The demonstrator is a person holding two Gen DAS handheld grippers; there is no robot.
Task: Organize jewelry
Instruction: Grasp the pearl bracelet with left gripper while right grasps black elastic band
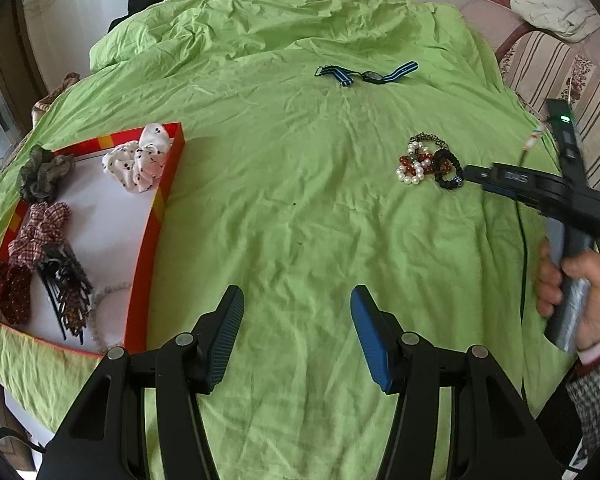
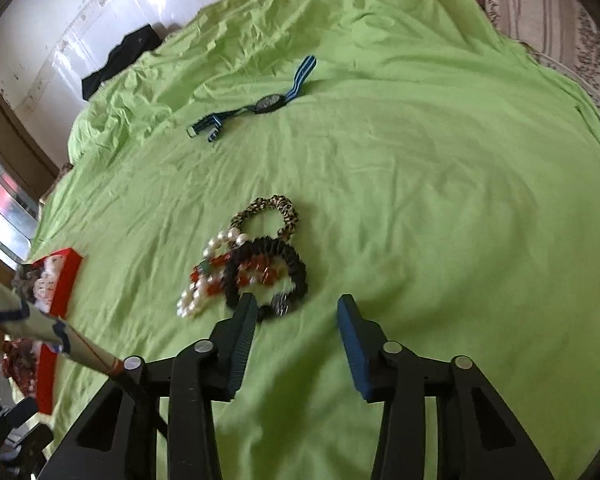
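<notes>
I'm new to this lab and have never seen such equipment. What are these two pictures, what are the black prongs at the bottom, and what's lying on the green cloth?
Each picture comes from a camera on a hand-held claw, looking along its two fingers. A person holds one in each hand.

The left claw stands open over bare green sheet, holding nothing. Its view also shows the person's right hand gripping the other tool.

The right claw is also open and empty, just short of a pile of bracelets.

Farther off lies a striped-strap watch. At the left, a red-edged tray holds scrunchies and hair clips.
</notes>
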